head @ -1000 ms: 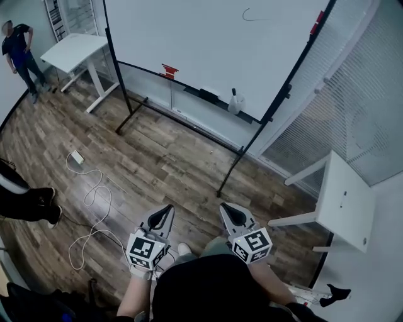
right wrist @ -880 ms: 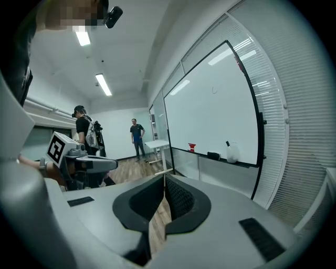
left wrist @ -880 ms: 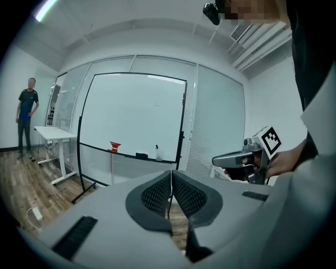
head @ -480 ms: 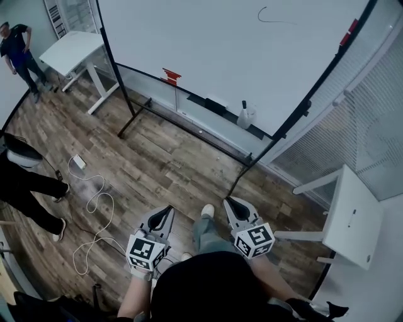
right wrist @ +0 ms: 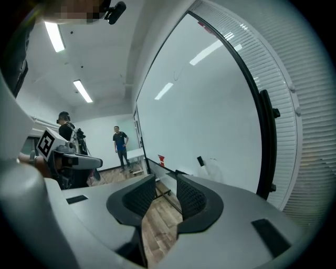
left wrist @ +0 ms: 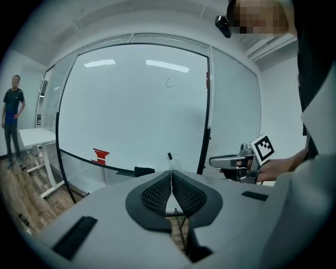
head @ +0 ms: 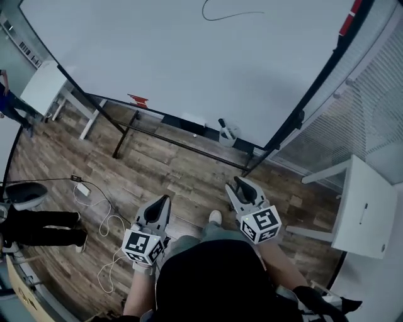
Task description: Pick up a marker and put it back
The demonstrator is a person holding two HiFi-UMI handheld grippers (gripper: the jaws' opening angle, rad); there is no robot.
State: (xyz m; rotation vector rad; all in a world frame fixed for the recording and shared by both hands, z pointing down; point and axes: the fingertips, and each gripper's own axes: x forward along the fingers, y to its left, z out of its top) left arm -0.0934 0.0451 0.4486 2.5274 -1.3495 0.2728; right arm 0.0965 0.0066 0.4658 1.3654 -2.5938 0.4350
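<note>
No readable text, numbers or brands anywhere. Closest things: black-and-white square code patterns, not letters, on the cube of the left gripper at lower centre-left and on the cube of the right gripper at lower centre-right. The whiteboard carries only a thin curved pen line at top centre, no letter. A red patch at the board's lower edge, left of centre, is too small to read.

White board, black-framed — black marker — brown wood-grain floor
</note>
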